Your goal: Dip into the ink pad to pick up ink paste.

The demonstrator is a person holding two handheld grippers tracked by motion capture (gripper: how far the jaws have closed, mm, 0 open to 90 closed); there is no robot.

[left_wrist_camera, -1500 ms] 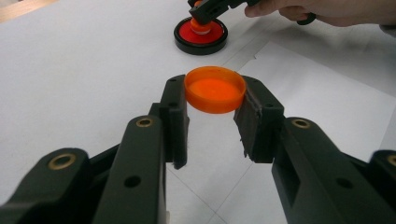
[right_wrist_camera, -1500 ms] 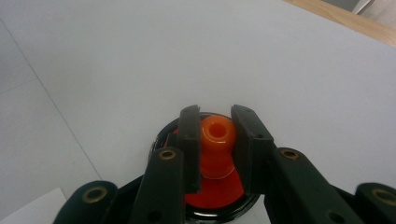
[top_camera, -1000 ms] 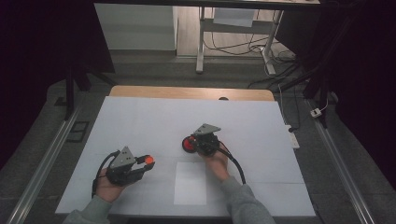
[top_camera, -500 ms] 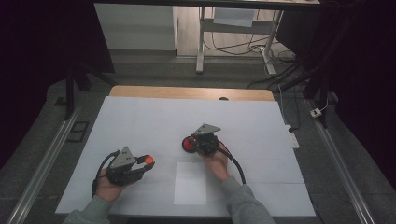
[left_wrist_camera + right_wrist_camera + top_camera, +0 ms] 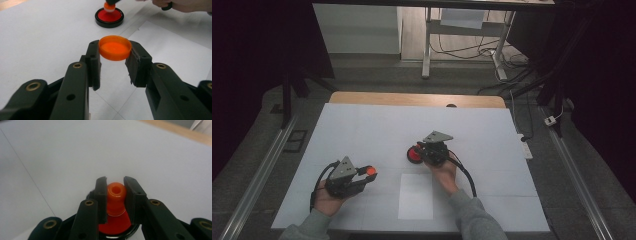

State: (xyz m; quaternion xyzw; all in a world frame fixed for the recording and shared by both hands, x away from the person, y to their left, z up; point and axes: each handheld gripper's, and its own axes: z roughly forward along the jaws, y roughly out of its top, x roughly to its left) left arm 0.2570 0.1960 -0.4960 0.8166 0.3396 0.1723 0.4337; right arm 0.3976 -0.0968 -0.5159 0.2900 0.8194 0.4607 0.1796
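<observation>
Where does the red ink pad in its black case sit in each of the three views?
High view: red ink pad at table centre, just left of the right gripper.
Left gripper view: top centre, beyond the orange cap that the left gripper clamps.
Right gripper view: bottom centre, under the jaws.
Shared landmark: the orange stamp standing on the pad.

The fingers (image 5: 101, 200) hide the ink pad's (image 5: 113, 228) rim.
</observation>
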